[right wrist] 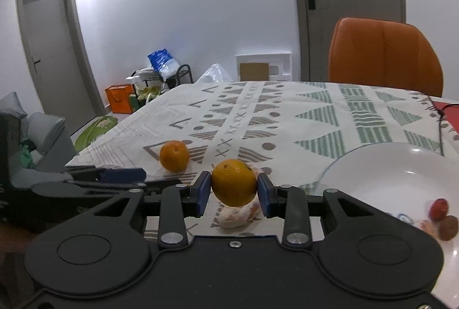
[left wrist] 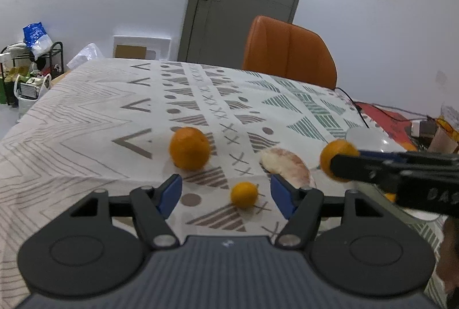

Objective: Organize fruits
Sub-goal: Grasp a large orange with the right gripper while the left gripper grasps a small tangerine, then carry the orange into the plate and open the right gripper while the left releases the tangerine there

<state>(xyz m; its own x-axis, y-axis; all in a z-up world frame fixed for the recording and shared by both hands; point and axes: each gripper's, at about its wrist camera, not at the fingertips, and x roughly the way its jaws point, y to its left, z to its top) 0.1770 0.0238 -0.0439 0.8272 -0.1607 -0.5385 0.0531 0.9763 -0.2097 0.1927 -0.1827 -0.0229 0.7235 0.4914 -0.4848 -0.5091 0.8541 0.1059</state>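
Step in hand: carrying one orange (right wrist: 233,182) toward the white plate (right wrist: 387,165), judged from the grip and the plate just to the right.
Right gripper (right wrist: 233,188): jaws were clamped on that orange, held clear of the tabletop (right wrist: 287,119), above a pale peeled fruit (right wrist: 238,215).
Left gripper (left wrist: 226,192): jaws stood open and empty, a small orange (left wrist: 244,194) on the cloth between them, untouched.
Large orange (left wrist: 189,147): loose on the tabletop, farther off.
Next move: probably swing right over the plate, lower, then release gently beside the small red fruits (right wrist: 440,208).
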